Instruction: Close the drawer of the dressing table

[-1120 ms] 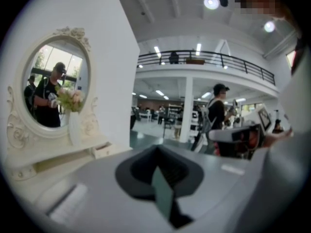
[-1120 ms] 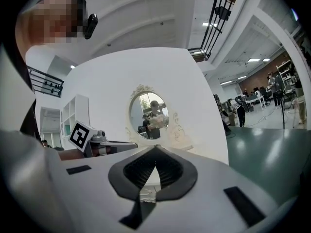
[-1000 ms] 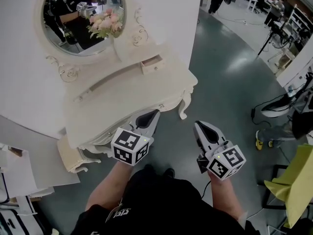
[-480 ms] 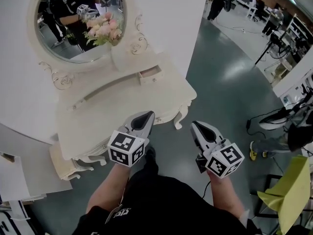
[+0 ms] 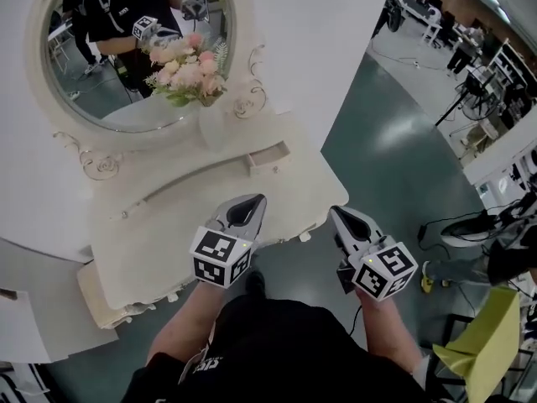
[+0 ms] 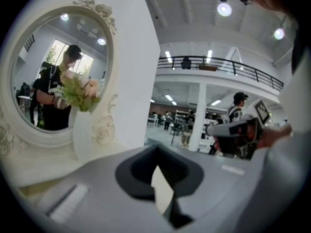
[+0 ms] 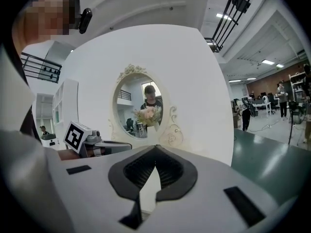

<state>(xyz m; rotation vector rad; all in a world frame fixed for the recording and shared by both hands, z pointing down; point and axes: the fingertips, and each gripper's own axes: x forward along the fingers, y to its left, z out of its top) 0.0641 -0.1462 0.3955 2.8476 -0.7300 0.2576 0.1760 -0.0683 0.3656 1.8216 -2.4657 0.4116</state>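
A cream dressing table (image 5: 159,225) with an oval mirror (image 5: 92,65) stands at the left of the head view. Its small drawer (image 5: 269,158) is pulled out, at the right end of the low tier under the mirror. A vase of pink flowers (image 5: 191,72) stands beside it. My left gripper (image 5: 251,201) is shut and empty, over the table's front edge, short of the drawer. My right gripper (image 5: 339,213) is shut and empty too, over the floor just right of the table. In both gripper views the jaws, left (image 6: 156,150) and right (image 7: 155,148), hide the drawer.
A white wall panel (image 5: 310,32) backs the table. Green floor (image 5: 386,141) spreads to the right, with a yellow-green chair (image 5: 491,342) and dark equipment with cables (image 5: 482,229) at the right edge. People stand far off in the hall.
Both grippers have moved toward the dressing table, which now looks nearer. The left gripper has come from over the floor to over the table's front edge. Both have stayed shut.
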